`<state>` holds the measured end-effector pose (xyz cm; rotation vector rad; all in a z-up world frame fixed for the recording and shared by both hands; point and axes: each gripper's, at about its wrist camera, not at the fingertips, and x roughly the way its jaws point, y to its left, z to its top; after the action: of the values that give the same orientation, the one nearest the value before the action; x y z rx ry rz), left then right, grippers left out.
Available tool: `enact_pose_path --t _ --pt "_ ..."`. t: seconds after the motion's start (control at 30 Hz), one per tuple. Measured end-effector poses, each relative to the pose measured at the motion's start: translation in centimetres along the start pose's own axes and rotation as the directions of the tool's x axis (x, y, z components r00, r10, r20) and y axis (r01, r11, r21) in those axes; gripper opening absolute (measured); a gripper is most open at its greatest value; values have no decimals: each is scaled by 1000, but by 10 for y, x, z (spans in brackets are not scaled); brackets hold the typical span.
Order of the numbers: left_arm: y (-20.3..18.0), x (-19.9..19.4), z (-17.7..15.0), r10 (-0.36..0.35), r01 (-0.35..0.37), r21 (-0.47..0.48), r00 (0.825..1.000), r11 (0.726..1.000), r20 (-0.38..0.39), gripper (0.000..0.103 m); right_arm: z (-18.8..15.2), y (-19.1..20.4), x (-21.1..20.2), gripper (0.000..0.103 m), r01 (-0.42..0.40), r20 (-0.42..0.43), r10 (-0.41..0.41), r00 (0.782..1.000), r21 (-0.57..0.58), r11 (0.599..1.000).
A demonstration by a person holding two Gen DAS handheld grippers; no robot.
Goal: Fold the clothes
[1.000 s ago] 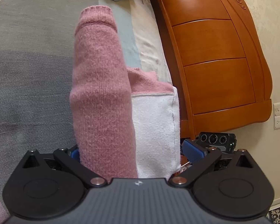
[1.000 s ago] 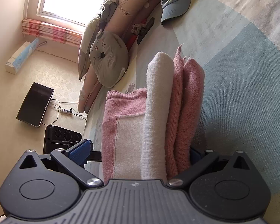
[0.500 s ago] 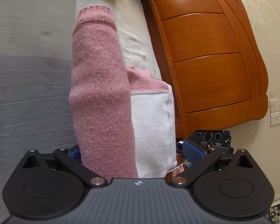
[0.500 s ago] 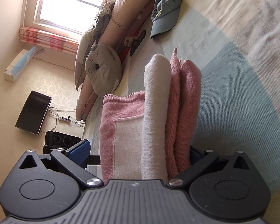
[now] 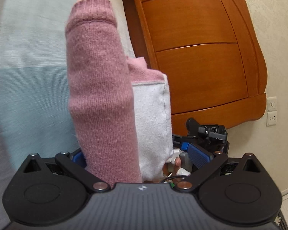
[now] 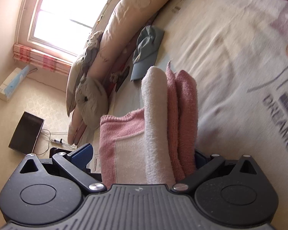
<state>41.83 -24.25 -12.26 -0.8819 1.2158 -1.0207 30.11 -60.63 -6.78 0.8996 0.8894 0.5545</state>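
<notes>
A folded pink and white sweater (image 5: 99, 99) fills the middle of the left wrist view, a pink sleeve lying along its top and a white panel (image 5: 151, 115) at its right. My left gripper (image 5: 138, 154) is shut on one end of this bundle. In the right wrist view the same sweater (image 6: 159, 118) shows as stacked white and pink layers, and my right gripper (image 6: 142, 155) is shut on its other end. The bundle hangs above the bed. The right gripper's body (image 5: 207, 132) shows beyond the sweater in the left wrist view.
An orange wooden headboard (image 5: 201, 57) stands to the right, with wall sockets (image 5: 271, 111) beside it. The printed mattress (image 6: 230, 48) lies below. A blue cap (image 6: 146, 51), long pillows (image 6: 136, 15) and a grey plush rabbit (image 6: 90, 99) line the far side under a window (image 6: 67, 17).
Both grippers have carried the folded sweater across the bed toward the headboard. The striped blanket has slid out of the right wrist view, and bare printed mattress now lies below. Both grips are unchanged.
</notes>
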Motion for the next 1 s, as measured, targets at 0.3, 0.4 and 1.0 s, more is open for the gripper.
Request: enact_pose_path --t 0.3,0.4,1.0 --pt "14 40 37 -28 28 -19 1000 999 -10 101 36 -24 -11 103 54 30 -53 998 -19 998" --pt "15 50 42 -36 36 -23 999 999 -12 101 42 -31 -11 103 75 35 -74 997 -10 997" --pt "0 -35 1 150 -161 187 986 969 75 100 30 -18 -58 103 361 354 -305 884 -104 927"
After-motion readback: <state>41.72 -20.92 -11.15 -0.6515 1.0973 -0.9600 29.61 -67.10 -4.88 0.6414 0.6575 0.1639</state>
